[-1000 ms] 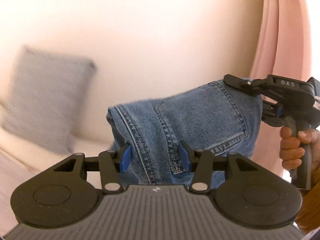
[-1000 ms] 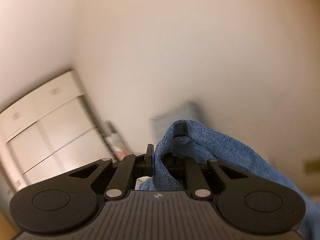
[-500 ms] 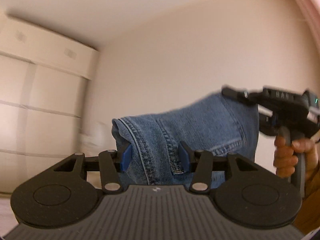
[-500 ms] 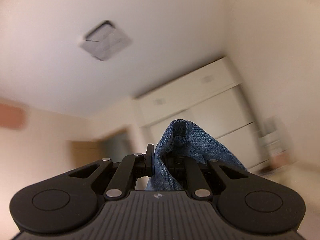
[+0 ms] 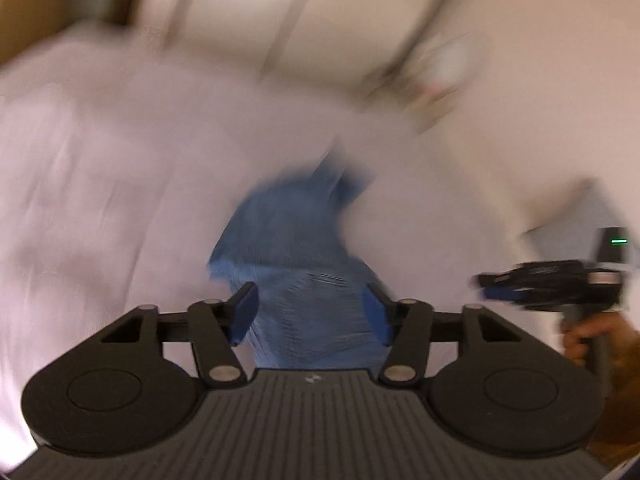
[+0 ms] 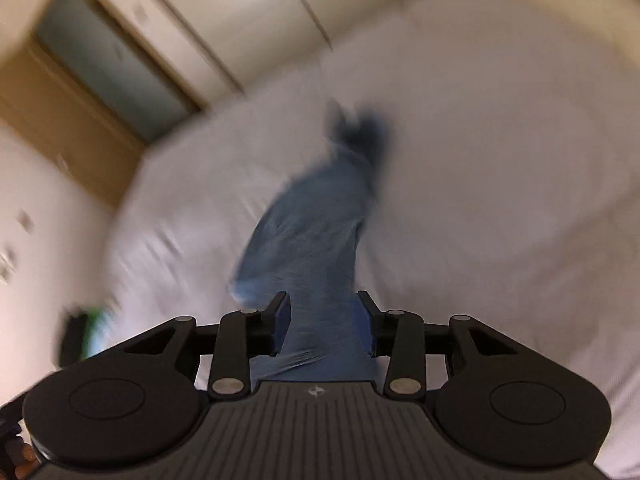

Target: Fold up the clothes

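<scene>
jeans [image 5: 296, 264] lie blurred on the white bed [image 5: 100, 200], stretching away from both cams; in the right wrist view the far end [image 6: 356, 136] looks darker. my left gripper [image 5: 310, 312] has its blue pads spread w/ denim showing between them, can't tell if they touch the cloth. right gripper [image 6: 322, 326] is parted too, denim in the gap, contact unclear. right hand [image 5: 588, 332] on its handle shows at the left cam's edge. wardrobe [image 6: 248, 4] and a door [image 6: 108, 64] sit behind the bed.
</scene>
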A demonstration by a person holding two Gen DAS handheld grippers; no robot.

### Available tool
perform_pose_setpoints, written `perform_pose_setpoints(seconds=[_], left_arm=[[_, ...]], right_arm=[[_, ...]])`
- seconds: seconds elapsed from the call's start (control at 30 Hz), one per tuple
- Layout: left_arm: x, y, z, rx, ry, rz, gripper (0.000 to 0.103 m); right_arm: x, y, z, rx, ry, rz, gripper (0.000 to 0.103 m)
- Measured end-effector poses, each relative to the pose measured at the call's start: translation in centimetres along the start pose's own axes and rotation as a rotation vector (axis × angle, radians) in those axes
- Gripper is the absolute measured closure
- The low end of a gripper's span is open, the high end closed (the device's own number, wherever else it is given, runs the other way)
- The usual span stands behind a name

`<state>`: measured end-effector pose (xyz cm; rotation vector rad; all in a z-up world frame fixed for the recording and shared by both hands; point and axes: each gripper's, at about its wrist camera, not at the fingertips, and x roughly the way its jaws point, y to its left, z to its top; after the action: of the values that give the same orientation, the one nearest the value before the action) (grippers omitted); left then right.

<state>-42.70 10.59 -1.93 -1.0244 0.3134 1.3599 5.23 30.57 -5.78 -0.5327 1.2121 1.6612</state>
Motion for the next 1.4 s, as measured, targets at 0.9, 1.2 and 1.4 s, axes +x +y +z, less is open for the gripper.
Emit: perform_pose_setpoints(seconds=[0.9, 1.2, 1.4], left_arm=[[35.7, -18.3, -21.9, 1.016, 0.371, 0.202, 0.047], [33.2, -16.7, -18.8, 0.869, 0.251, 0.249, 0.085], [20.7, -7.4, -9.8, 0.250, 0.056, 0.267, 0.093]], right_arm=[[12.8, -22.6, -12.6, 0.465, 0.325, 0.062, 0.049], [14.8, -22.1, -12.1, 0.416, 0.357, 0.074, 0.043], [16.7, -18.3, -10.9, 0.287, 0.355, 0.129, 0.042]])
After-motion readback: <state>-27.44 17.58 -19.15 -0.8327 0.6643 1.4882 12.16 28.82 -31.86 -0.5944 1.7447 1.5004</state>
